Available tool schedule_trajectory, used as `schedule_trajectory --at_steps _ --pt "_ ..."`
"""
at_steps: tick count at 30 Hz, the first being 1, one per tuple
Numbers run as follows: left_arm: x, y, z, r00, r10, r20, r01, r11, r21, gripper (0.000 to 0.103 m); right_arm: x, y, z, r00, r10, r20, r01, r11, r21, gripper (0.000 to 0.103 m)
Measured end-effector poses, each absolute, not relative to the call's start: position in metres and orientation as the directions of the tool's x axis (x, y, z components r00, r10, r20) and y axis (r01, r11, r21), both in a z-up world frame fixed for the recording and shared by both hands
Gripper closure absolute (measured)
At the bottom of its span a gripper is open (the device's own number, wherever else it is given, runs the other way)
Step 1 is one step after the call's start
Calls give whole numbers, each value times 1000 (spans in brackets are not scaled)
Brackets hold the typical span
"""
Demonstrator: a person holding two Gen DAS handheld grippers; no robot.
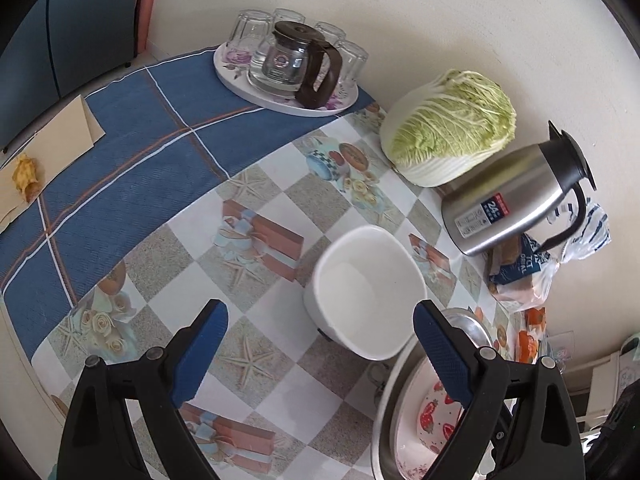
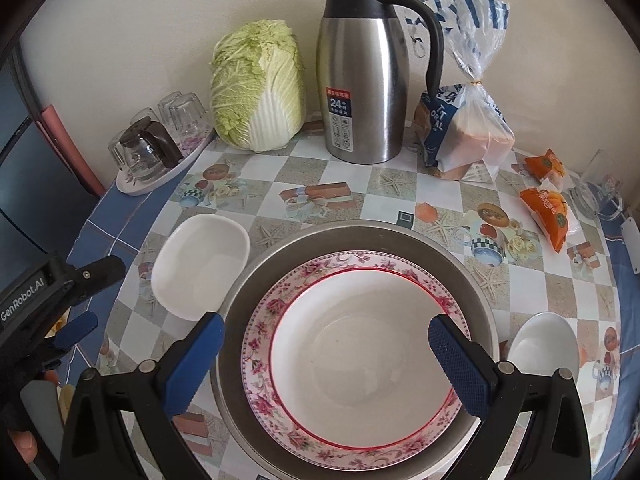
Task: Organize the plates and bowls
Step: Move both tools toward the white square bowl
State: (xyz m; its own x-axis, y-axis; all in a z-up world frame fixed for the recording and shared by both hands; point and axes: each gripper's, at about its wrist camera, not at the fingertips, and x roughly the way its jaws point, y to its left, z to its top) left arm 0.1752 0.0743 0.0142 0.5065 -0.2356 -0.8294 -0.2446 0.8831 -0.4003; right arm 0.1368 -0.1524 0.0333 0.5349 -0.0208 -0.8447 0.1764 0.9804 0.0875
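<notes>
Claws both released, empty: my right claw (image 2: 326, 356) over floral plate (image 2: 360, 360); white bowl (image 2: 200, 266) at 10 o'clock, left claw (image 1: 320, 354) near it.

Metal tray (image 2: 472, 280): near rim cut off by the bottom edge.
Strawberry-patterned bowl (image 1: 434, 416): partly hidden behind a gripper finger.
Thermos label (image 2: 339, 120): small print illegible.
Glass mug (image 2: 600, 192): blurred at the edge.

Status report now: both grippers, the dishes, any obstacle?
Left gripper open, empty, facing white square bowl. Right gripper open above floral plate in metal basin. No obstacle.
</notes>
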Motion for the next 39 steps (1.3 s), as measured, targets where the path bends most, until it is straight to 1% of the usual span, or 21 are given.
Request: schedule_trajectory --at_steps 5,11,15,18,23,26,28,31,33,36,39 --pt "178 86 1 493 -263 -829 -274 858 -435 9 142 -138 35 571 4 -821 140 985 102 0" --pt "187 88 -13 474 -315 -822 -261 841 -473 9 146 -125 39 607 45 -794 116 983 143 0" --pt "191 94 -19 481 -331 -812 -274 823 -498 9 158 -121 41 594 62 -802 110 981 158 0" --pt "193 98 -24 501 -334 -798 -292 803 -519 9 173 -116 43 564 48 -824 100 987 125 0" --pt "200 97 -36 481 -342 -807 -309 795 -522 9 202 -106 49 496 36 -867 49 996 69 0" --pt "200 99 -40 496 -349 -795 -337 766 -547 9 218 -101 50 457 -21 -889 28 1000 -10 0" --pt "202 98 -43 498 -368 -785 -340 750 -567 9 225 -96 52 462 -69 -884 3 997 -77 0" --pt "206 95 -49 470 -371 -801 -335 764 -551 9 235 -92 47 440 -99 -892 -27 992 -123 0" --pt "207 96 -54 456 -365 -812 -348 766 -540 9 241 -93 39 415 -125 -901 -22 989 -148 1" --pt "209 98 -61 459 -379 -804 -357 749 -557 9 249 -91 26 374 -135 -918 -38 986 -161 3" --pt "214 96 -65 446 -363 -818 -358 765 -535 10 252 -87 15 363 -152 -919 -57 981 -185 8"
